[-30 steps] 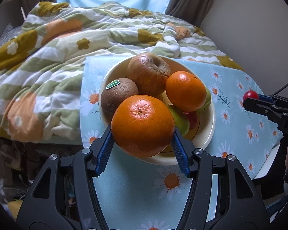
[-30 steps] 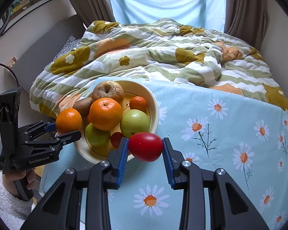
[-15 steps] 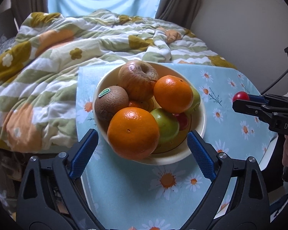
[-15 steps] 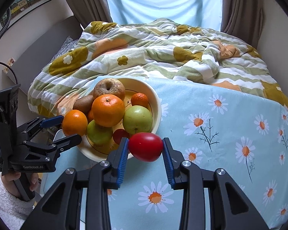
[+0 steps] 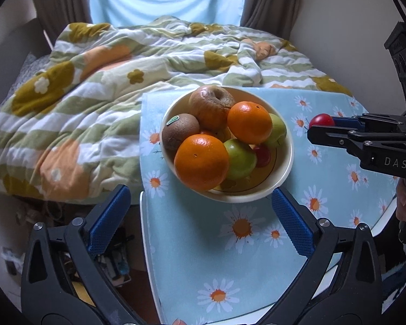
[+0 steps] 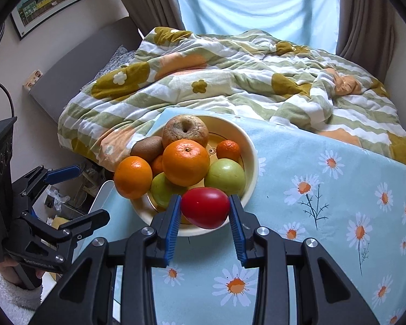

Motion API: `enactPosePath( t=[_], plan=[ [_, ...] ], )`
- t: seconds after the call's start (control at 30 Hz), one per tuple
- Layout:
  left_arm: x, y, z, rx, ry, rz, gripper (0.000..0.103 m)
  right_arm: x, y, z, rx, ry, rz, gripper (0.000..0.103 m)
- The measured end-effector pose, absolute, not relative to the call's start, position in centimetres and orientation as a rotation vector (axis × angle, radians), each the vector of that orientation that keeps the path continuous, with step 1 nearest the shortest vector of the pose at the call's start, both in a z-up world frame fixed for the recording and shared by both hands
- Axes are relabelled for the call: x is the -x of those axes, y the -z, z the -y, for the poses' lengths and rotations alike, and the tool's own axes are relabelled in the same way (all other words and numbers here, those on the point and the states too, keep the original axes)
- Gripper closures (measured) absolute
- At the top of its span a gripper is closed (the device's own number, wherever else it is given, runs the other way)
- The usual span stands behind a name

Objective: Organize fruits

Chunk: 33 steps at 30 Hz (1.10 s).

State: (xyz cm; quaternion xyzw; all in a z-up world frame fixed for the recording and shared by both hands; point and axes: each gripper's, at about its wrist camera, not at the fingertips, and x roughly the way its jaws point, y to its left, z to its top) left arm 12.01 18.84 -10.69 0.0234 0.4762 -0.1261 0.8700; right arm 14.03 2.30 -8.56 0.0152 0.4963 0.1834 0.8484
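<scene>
A: Nearest first: the right gripper is clamped on the red fruit, above the near rim of the bowl.

B: And the left gripper?

A: Its jaws have just been opening and stand wide, with nothing between them. The orange sits free on the bowl's near left edge, perched high against the kiwi and a green apple.

B: So the risk is that pile?

A: I think so. That orange leans over the rim; a nudge from either claw could roll it onto the daisy cloth or off the table edge.

B: And the red fruit?

A: It's smooth and egg-shaped. Dropped onto 2 rounded apples, it may skid out. Farther back, the wrinkled apple and second orange look settled.
</scene>
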Motion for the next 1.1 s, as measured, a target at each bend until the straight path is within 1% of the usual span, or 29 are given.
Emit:
enactPosePath(
  t=[0.27,0.5,0.53,0.57,0.63,0.7,0.77,0.83,1.1],
  plan=[
    [-10.6,11.5,-19.0,-0.033,0.203,-1.018,0.0,-15.0,11.1,-4.7,0.011,-0.446,-1.086,0.071],
    [-9.3,12.2,-19.2,-0.014,0.174,-1.031,0.0,-14.9,12.2,-5.7,0.022,-0.447,-1.106,0.07],
    [-9.1,12.3,-19.3,-0.015,0.168,-1.032,0.0,-14.9,12.2,-5.7,0.023,-0.448,-1.106,0.06],
    [-9.0,12.3,-19.3,-0.015,0.163,-1.032,0.0,-14.9,12.2,-5.6,0.018,-0.45,-1.103,0.052],
    [-8.7,12.3,-19.2,-0.01,0.157,-1.032,0.0,-14.8,12.1,-5.6,0.008,-0.455,-1.097,0.025],
    [-8.5,12.2,-19.2,-0.006,0.152,-1.034,0.0,-14.6,11.9,-5.3,0.006,-0.448,-1.089,0.015],
    [-8.4,12.1,-19.0,-0.009,0.148,-1.033,0.0,-14.4,11.7,-4.9,0.005,-0.437,-1.084,0.013],
    [-8.2,11.8,-18.6,-0.016,0.149,-1.031,0.0,-14.0,11.2,-4.3,0.005,-0.425,-1.073,0.009],
    [-8.1,8.0,-16.1,-0.058,0.152,-0.999,0.0,-12.1,7.0,-0.4,-0.016,-0.344,-1.008,0.008]
  ],
)
